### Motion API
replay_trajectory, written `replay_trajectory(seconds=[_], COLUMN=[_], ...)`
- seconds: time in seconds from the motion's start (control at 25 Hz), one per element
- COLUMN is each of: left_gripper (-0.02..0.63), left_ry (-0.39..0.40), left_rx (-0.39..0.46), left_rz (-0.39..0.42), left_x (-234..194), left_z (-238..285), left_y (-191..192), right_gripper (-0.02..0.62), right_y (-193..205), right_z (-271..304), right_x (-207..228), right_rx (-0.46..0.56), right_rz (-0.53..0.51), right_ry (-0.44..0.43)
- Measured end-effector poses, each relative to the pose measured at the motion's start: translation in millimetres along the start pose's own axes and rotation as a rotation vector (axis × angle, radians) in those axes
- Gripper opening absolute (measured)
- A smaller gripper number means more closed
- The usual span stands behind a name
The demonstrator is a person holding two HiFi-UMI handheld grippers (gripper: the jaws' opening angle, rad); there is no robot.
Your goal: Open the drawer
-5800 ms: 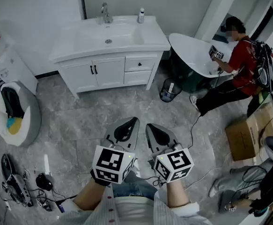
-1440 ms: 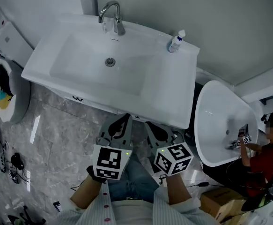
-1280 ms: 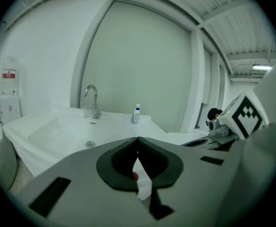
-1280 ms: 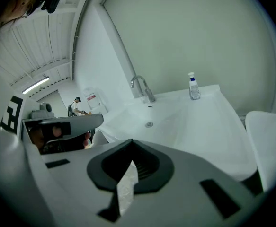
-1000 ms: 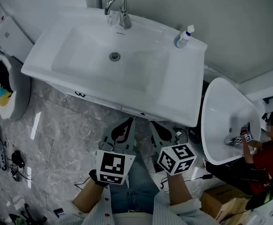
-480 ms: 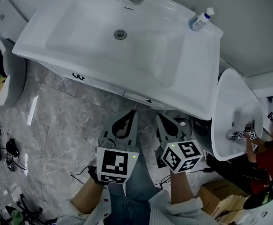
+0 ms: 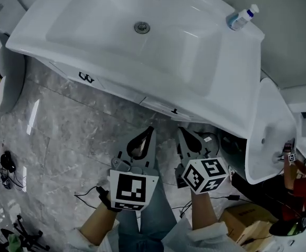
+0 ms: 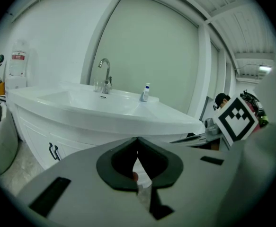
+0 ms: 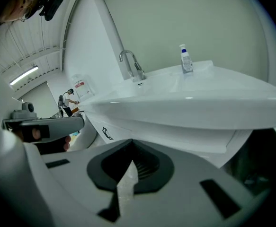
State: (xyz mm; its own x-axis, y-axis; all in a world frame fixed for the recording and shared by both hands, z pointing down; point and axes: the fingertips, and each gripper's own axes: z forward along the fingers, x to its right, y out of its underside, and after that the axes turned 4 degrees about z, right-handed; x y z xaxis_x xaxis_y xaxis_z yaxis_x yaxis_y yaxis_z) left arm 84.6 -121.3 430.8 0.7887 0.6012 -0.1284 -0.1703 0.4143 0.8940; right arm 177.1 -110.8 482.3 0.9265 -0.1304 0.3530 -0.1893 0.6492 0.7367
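In the head view, the left hand-held gripper (image 7: 148, 133) and the right hand-held gripper (image 7: 182, 132) are side by side over the grey floor (image 7: 63, 130). Both point at the white vanity. The drawer (image 7: 160, 105) is closed. It sits under the front edge of the sink (image 7: 142, 41), right of the cabinet doors (image 7: 84, 79), and its small dark handle is just beyond the two tips, not touched. A bottle (image 7: 243, 18) stands at the back right corner of the sink.

In the left gripper view, the left hand-held gripper (image 8: 138, 141) is clenched with nothing between its jaws. The faucet (image 8: 104, 73) and the bottle (image 8: 146, 92) stand above it.

In the right gripper view, the right hand-held gripper (image 9: 130, 144) is also clenched and empty, below the sink rim (image 9: 190, 110).
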Motion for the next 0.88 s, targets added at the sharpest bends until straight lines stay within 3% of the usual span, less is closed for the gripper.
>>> replay_trajectory(seconds=[0.24,0.68,0.88], left_gripper=[0.017,0.017,0.017], left_ry=[-0.006,0.009,0.024], left_rx=[-0.014,-0.050,-0.061], left_rz=[-0.007,-0.029,-0.011], left_x=[-7,-12,-9], left_z=[13,26,30], left_y=[28,76,89], right_gripper=[0.009,0.011,0.012], right_y=[17,55,71], right_z=[24,64,78], right_x=[12,45,57], right_rx=[-0.002,-0.045,-0.078], right_rz=[-0.015,-0.082,-0.084], right_ry=[0.025,0.148,0.156])
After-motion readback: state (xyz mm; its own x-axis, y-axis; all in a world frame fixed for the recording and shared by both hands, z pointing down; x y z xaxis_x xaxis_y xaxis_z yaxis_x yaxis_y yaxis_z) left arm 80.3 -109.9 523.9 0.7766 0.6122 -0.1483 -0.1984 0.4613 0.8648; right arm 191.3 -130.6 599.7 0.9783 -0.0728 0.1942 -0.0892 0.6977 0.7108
